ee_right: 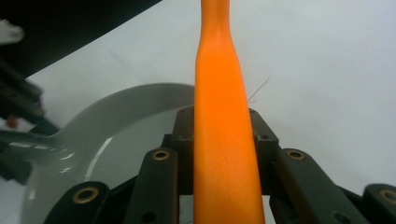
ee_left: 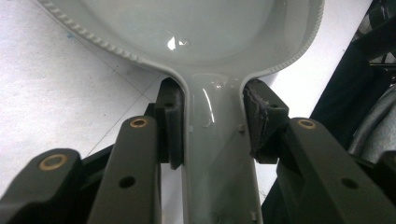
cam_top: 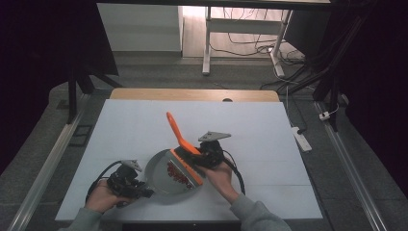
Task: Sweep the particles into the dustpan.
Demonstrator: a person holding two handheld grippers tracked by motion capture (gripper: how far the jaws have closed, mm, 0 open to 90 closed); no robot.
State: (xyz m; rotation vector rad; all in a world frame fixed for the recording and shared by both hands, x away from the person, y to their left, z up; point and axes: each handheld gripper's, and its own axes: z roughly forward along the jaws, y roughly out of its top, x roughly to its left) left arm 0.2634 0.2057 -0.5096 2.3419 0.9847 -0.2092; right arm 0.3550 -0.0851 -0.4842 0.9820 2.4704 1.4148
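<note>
Your left gripper point(cam_top: 144, 191) is clamped on the dustpan point(cam_top: 161, 169) handle at the near edge of the table point(cam_top: 269, 130), pads pressing it from both sides. Just beyond, your right gripper point(cam_top: 195, 155) grips the orange brush point(cam_top: 180, 137), bristles down in the pan beside some small red bits point(cam_top: 175, 174); its handle tilts up and away from you
</note>
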